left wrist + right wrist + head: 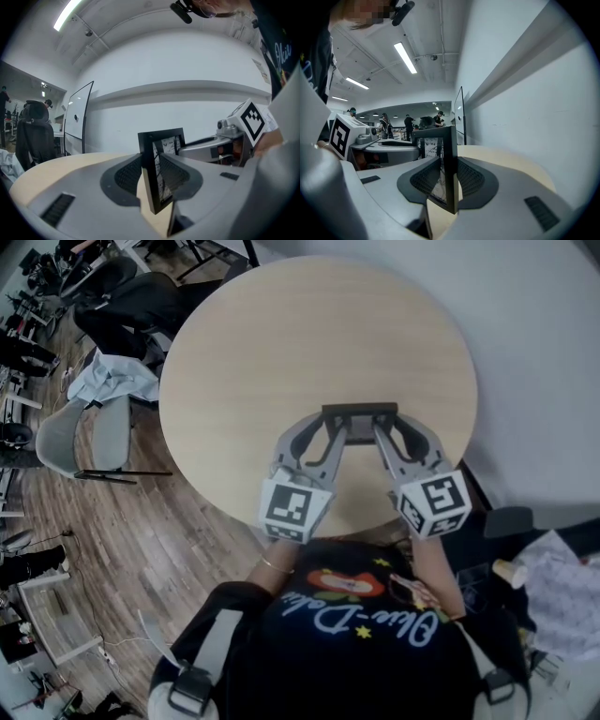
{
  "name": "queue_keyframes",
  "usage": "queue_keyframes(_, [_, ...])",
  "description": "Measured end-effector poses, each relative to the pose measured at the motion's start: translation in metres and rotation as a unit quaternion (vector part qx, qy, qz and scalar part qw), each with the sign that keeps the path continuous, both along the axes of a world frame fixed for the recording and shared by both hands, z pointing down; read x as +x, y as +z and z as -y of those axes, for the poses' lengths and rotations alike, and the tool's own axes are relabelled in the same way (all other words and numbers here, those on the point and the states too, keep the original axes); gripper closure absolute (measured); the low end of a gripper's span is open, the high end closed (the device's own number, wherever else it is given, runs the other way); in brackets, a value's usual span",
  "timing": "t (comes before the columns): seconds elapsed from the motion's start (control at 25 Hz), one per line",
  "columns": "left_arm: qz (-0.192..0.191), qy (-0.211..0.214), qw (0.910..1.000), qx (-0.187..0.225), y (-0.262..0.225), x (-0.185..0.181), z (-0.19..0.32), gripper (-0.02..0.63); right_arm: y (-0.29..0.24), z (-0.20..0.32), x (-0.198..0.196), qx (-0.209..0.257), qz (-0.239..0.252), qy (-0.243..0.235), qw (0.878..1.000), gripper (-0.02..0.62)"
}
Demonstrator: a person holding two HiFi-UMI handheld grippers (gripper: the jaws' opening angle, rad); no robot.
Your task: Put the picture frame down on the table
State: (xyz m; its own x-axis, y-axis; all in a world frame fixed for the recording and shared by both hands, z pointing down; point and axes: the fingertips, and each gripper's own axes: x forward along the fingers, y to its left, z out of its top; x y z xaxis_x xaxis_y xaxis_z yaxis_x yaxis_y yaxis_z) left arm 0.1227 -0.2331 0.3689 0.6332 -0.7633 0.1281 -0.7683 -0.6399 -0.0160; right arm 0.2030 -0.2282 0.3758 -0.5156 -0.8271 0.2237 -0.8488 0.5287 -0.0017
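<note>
A small black picture frame (360, 412) is held upright, edge-on, over the near part of the round light-wood table (281, 343). My left gripper (330, 432) is shut on the frame's left side and my right gripper (386, 432) on its right side. In the left gripper view the frame (149, 164) stands between the ribbed pads (127, 176) of my left gripper (152, 174), its lower edge above the tabletop. In the right gripper view the frame (451, 159) is likewise clamped by my right gripper (449, 178). The picture inside shows black-and-white print.
A grey office chair (80, 437) and a black chair (131, 296) stand left of the table on the wooden floor. A white wall (534, 108) runs close along the table's far right side, with a whiteboard (77, 117) beside it. A paper cup (509, 573) sits at the lower right.
</note>
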Motion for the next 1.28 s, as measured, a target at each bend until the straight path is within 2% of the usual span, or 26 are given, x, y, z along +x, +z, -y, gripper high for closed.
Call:
queue_keyframes(0.6, [0.007,0.005,0.9996,-0.027,0.024,-0.024,0.046,0.499,0.019,0.048,-0.024,-0.028,-0.014,-0.005,0.999,0.505])
queue_keyframes(1.28, [0.023,-0.001,0.9963,-0.083,0.072,-0.031,0.063,0.499,0.071,0.065,-0.029,-0.11,-0.008,-0.011,0.994,0.505])
